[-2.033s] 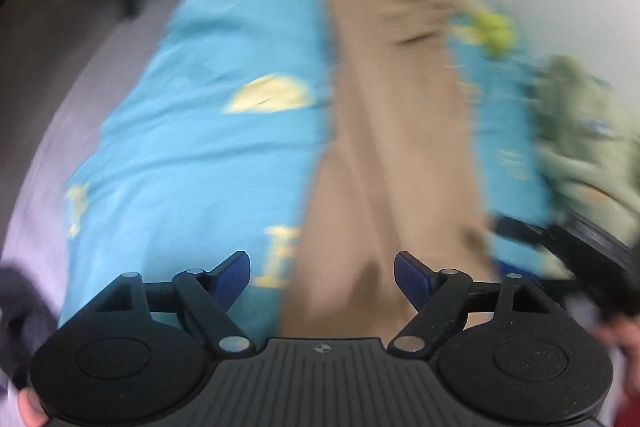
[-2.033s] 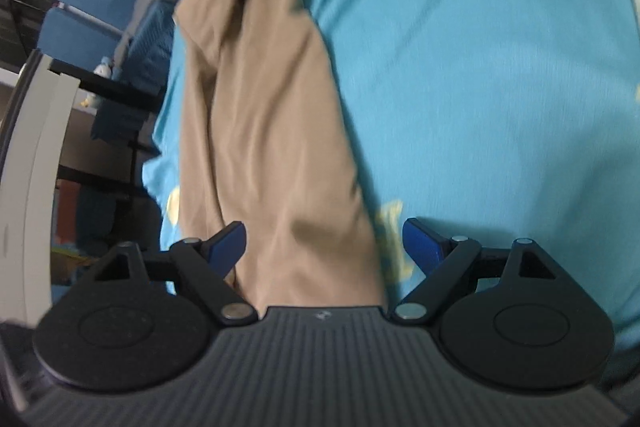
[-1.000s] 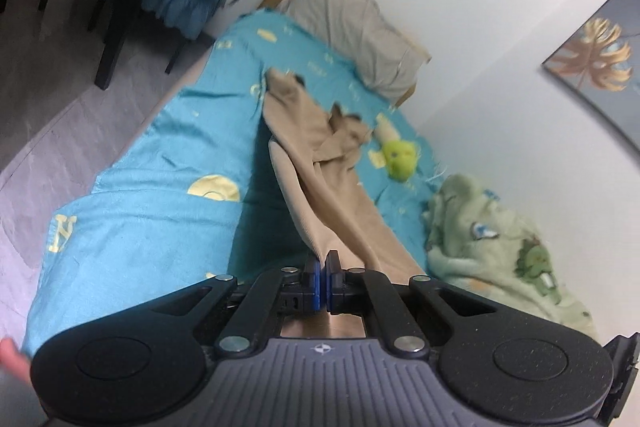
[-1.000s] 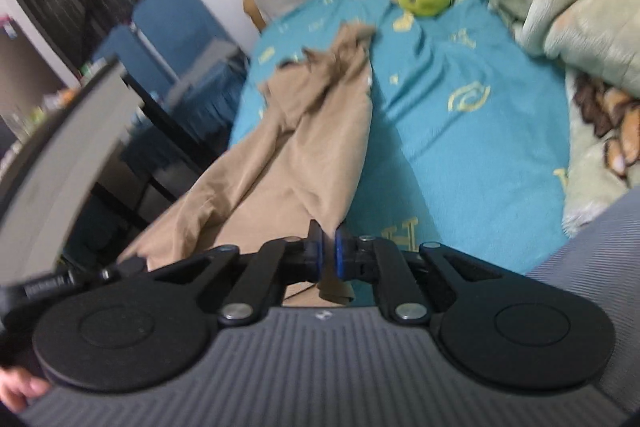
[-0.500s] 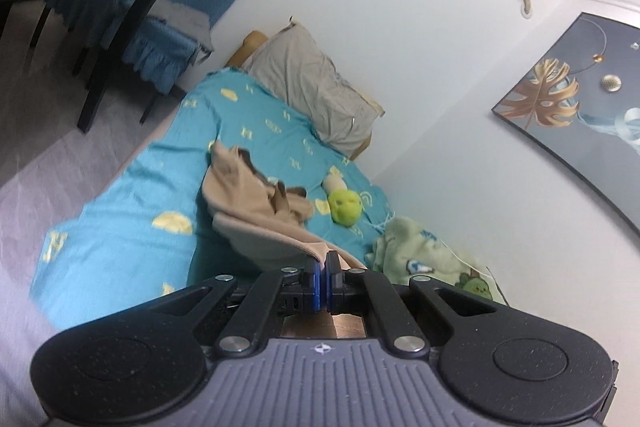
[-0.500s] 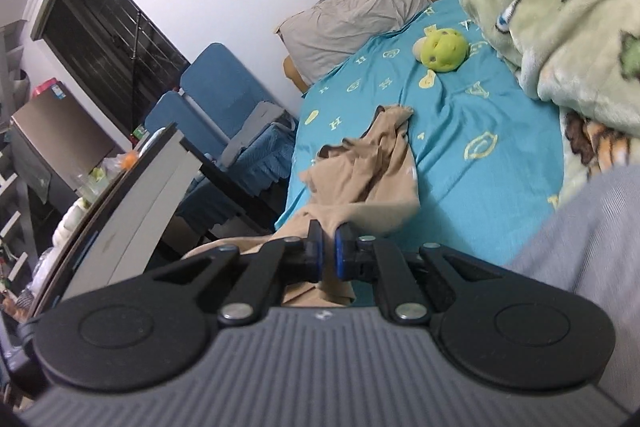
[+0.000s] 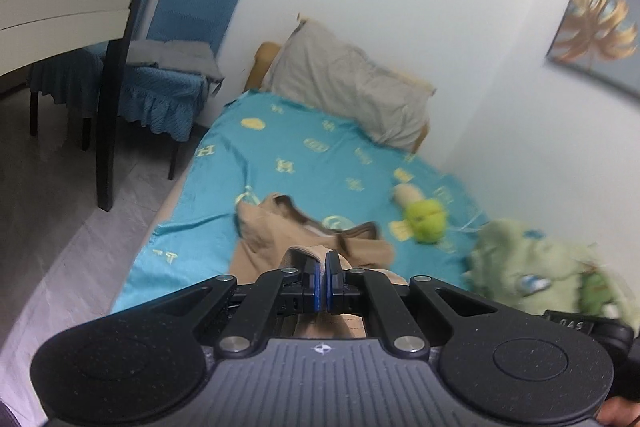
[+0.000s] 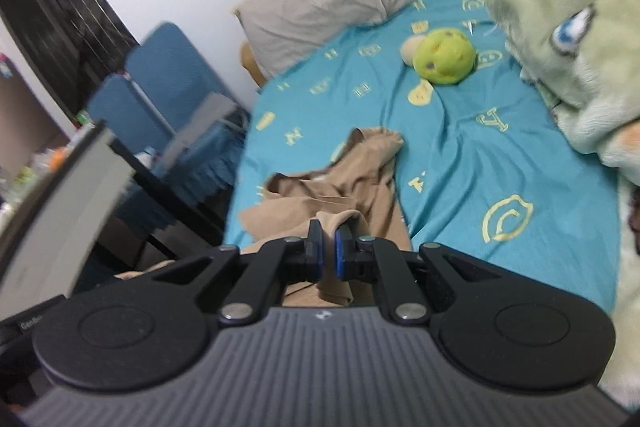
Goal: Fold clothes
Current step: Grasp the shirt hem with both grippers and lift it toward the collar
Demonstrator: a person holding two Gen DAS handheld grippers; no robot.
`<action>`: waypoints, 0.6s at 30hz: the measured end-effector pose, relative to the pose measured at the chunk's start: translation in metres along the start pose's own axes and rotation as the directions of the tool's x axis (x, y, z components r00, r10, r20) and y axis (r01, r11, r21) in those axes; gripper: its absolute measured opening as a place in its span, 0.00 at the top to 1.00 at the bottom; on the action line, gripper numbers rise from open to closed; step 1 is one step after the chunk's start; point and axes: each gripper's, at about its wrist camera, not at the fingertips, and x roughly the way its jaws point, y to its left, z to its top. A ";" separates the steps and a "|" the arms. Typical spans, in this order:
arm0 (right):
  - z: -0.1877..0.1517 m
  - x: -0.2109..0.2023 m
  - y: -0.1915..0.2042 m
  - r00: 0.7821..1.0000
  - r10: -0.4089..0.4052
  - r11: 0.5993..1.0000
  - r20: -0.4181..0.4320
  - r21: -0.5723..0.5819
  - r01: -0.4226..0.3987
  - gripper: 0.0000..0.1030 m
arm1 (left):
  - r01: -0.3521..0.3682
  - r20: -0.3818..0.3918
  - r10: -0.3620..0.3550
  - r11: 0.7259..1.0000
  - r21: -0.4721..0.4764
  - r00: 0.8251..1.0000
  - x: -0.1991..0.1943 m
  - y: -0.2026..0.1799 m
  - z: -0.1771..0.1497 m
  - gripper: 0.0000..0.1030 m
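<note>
On the bed with the bright blue sheet (image 7: 260,163) lie the soft tan cloth trousers (image 7: 280,227), bunched up near its edge; your left gripper (image 7: 320,269) pinches one end tight; your right gripper (image 8: 327,241) squeezes another bit of them; a round green plush toy (image 8: 442,61) sits farther up near the grey pillow (image 7: 348,83)
</note>
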 end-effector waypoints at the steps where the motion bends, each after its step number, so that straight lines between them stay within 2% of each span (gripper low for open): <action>1: 0.001 0.015 -0.002 1.000 -0.012 1.000 -0.013 -0.010 0.012 0.91 | -0.019 -0.011 0.019 1.000 0.007 1.000 0.017 0.003 0.000 0.97; 6: -0.006 0.083 -0.017 0.995 -0.054 0.998 -0.082 -0.037 0.051 0.91 | -0.095 -0.044 0.095 0.995 0.010 0.995 0.090 0.023 -0.015 0.97; 10: -0.016 0.117 -0.022 0.988 -0.092 0.993 -0.121 -0.084 0.082 0.91 | -0.132 -0.099 0.137 0.990 0.055 0.986 0.138 0.036 -0.037 0.97; 14: -0.021 0.140 -0.034 0.979 -0.119 0.991 -0.166 -0.081 0.106 0.90 | -0.150 -0.154 0.166 0.983 0.110 0.974 0.169 0.044 -0.054 0.97; 18: -0.027 0.150 -0.041 0.972 -0.132 0.990 -0.197 -0.072 0.119 0.90 | -0.142 -0.196 0.162 0.984 0.111 0.967 0.184 0.049 -0.061 0.96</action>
